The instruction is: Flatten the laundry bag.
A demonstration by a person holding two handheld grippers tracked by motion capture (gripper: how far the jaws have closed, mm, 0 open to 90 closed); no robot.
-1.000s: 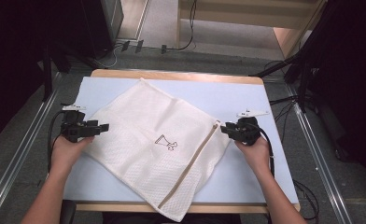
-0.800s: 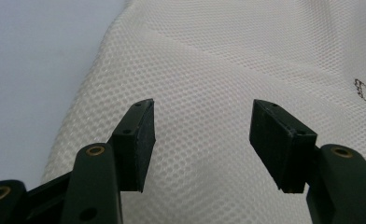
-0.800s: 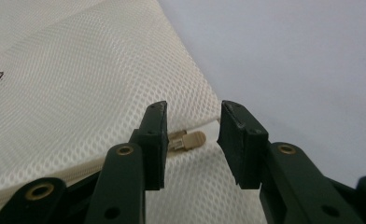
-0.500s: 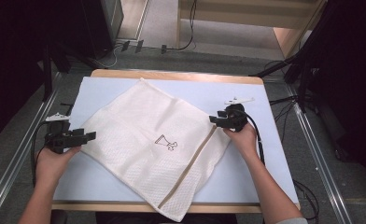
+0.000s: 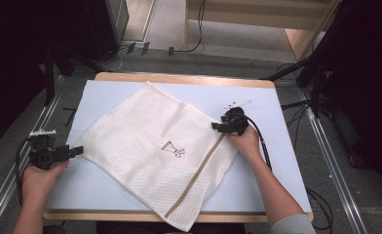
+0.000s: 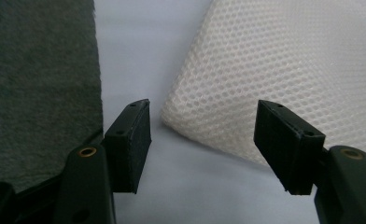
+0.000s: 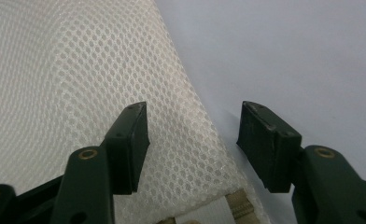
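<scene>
Mid-table, we have the mesh laundry bag (image 5: 160,151) spread flat, corners out at 9 & 3 o'clock.
Left gripper (image 5: 74,152) & right gripper (image 5: 217,126): both jaws wide, empty, each lined up w/ its corner to pinch.

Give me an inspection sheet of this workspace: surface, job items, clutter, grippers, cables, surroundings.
Surface: table with a pale blue top and wooden edges.
Job's things: white mesh bag lies flat and skewed, one corner past the near edge; a tan zipper strip runs along its right side; a small dark print sits mid-bag.
Clutter: nothing seen on the table.
Grippers: left gripper open, just off the bag's left corner, apart from it; right gripper open, at the bag's right edge near the zipper end, one jaw over the mesh.
Cables: a black cable trails from the right gripper; more cables lie on the floor.
Surroundings: grey floor, metal rails, dark stands.
</scene>
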